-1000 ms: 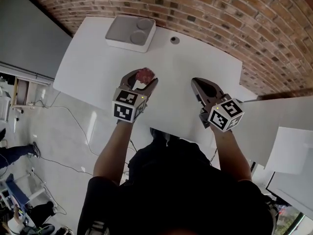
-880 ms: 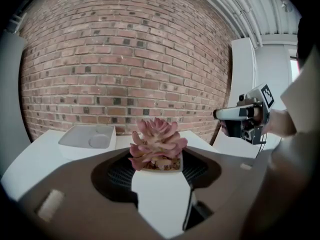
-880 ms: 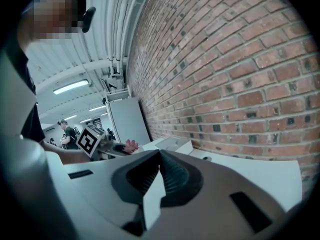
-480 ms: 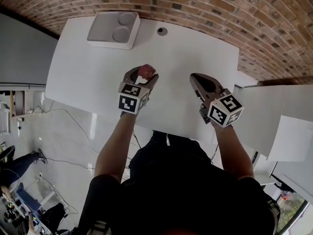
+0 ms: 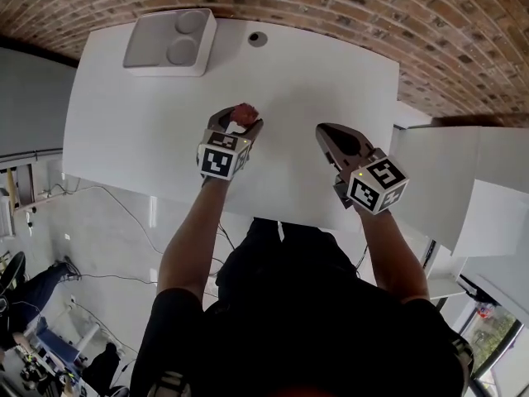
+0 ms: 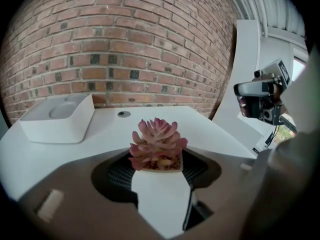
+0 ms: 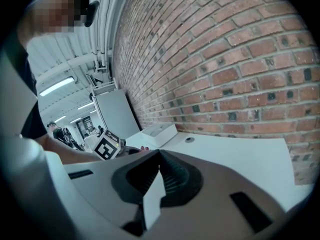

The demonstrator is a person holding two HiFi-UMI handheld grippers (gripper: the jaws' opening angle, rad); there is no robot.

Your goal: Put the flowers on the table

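A pink succulent in a small white square pot (image 5: 244, 113) sits between the jaws of my left gripper (image 5: 240, 121), over the middle of the white table (image 5: 314, 73). In the left gripper view the pot (image 6: 157, 163) fills the gap, and the ribbed pads lie against both its sides. I cannot tell whether the pot's base touches the tabletop. My right gripper (image 5: 321, 129) hovers over the table to the right, with its tips together and nothing between them. In the right gripper view its jaws (image 7: 160, 151) meet at the tip.
A white tray with two round hollows (image 5: 169, 41) stands at the table's far left corner, a round cable hole (image 5: 258, 38) beside it. A brick wall (image 5: 372, 7) runs behind. Another white table (image 5: 446, 180) adjoins on the right.
Both grippers have moved a little farther in over the table, with the flower pot still between the left jaws. The head view has shifted, so the tray now lies further left.
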